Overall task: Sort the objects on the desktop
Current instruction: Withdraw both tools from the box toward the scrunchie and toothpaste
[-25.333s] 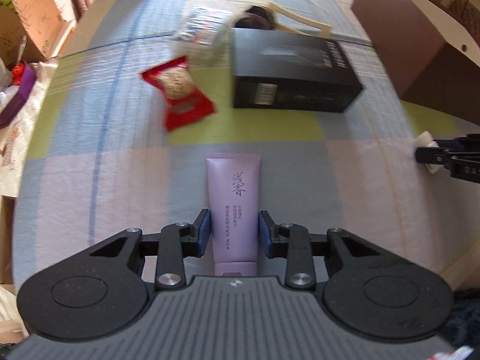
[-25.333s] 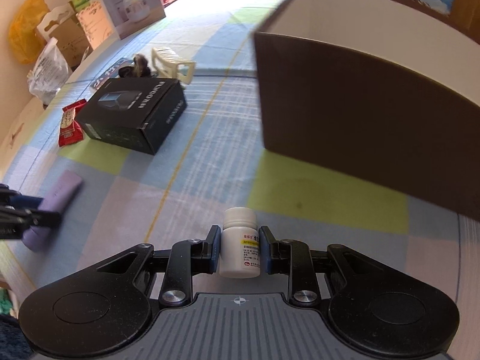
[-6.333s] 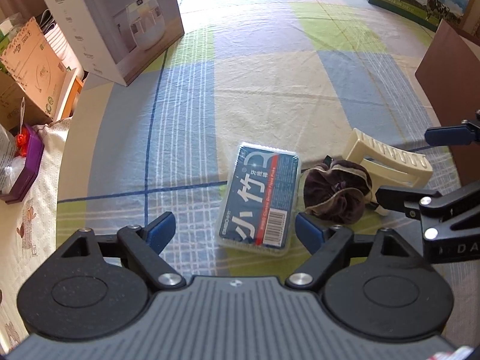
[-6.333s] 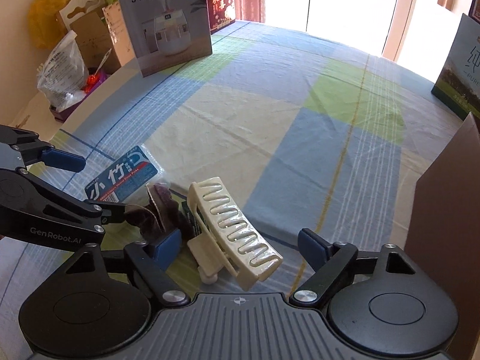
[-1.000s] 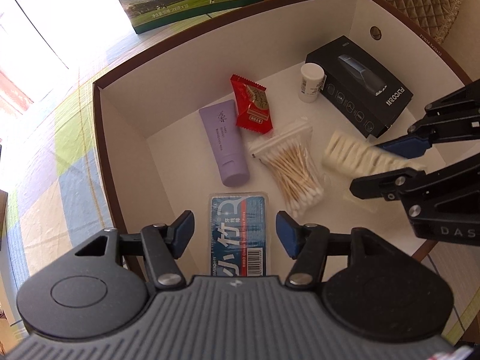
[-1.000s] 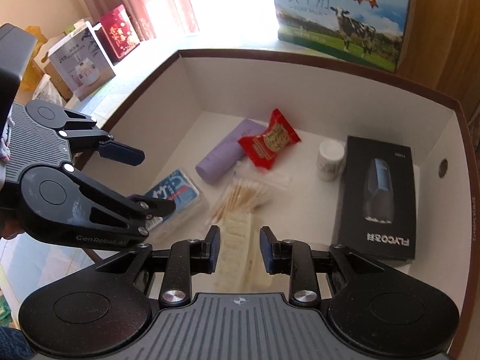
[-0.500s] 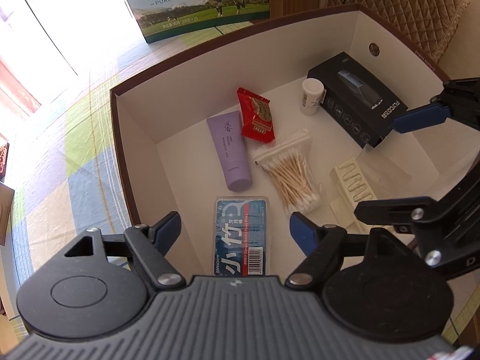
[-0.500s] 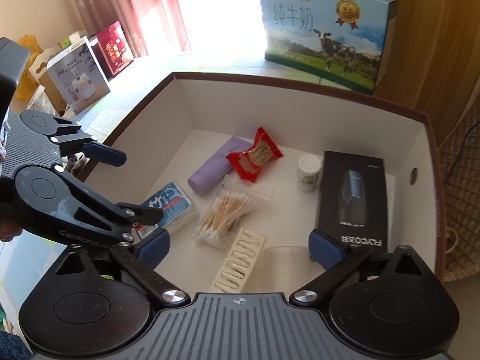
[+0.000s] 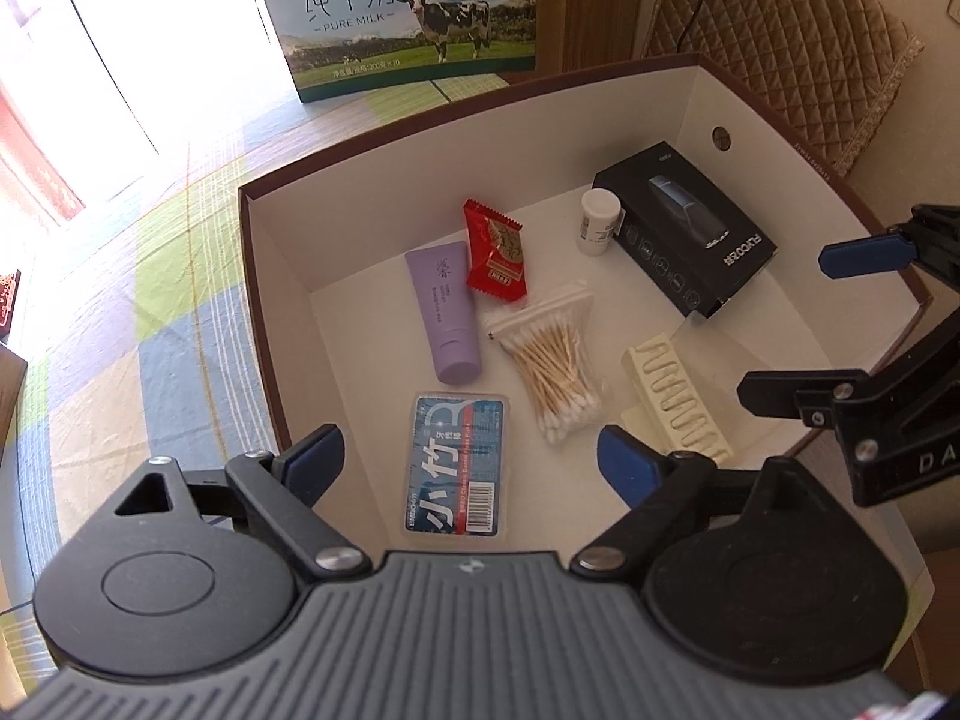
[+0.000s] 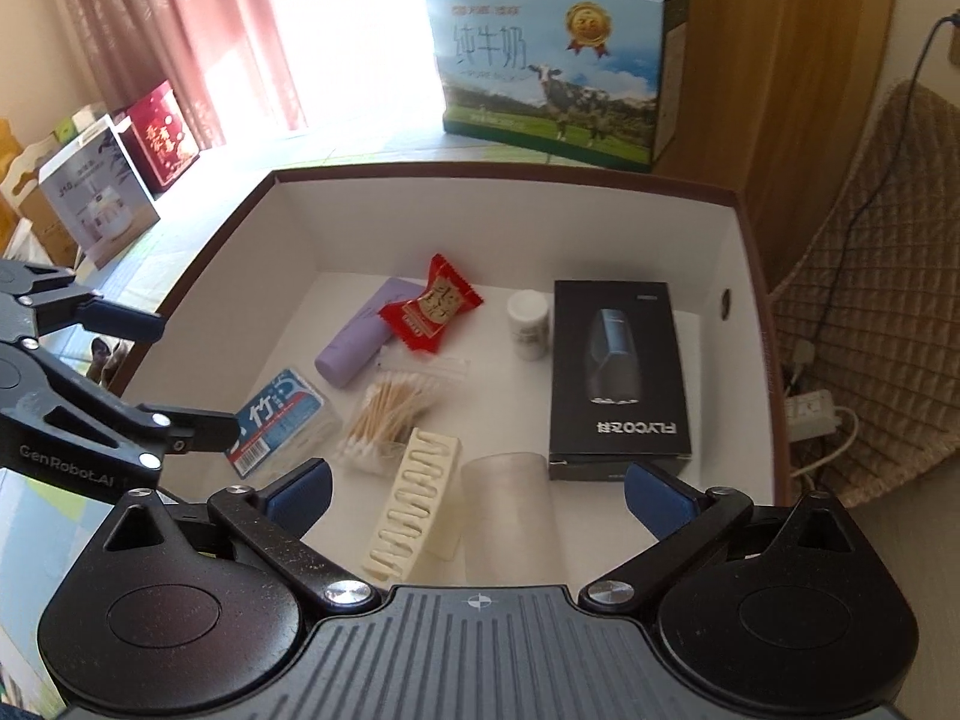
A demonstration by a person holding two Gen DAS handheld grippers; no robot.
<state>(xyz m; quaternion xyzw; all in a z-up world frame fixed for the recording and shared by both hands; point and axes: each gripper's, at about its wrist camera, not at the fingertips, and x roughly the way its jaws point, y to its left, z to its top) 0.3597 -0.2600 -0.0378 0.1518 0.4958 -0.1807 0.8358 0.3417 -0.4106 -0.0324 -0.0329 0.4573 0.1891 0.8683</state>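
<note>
Both grippers have just been opening: left gripper (image 9: 462,450) dropped the floss pack (image 9: 457,471), right gripper (image 10: 477,492) the clip (image 10: 414,504), both now in the box (image 10: 222,252). Jaws empty. Risk: the scrunchie (image 10: 103,354) outside gets forgotten.

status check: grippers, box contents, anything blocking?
Left gripper and right gripper just opened, both empty. Floss pick pack and cream hair claw lie in the box. Nothing blocking.
</note>
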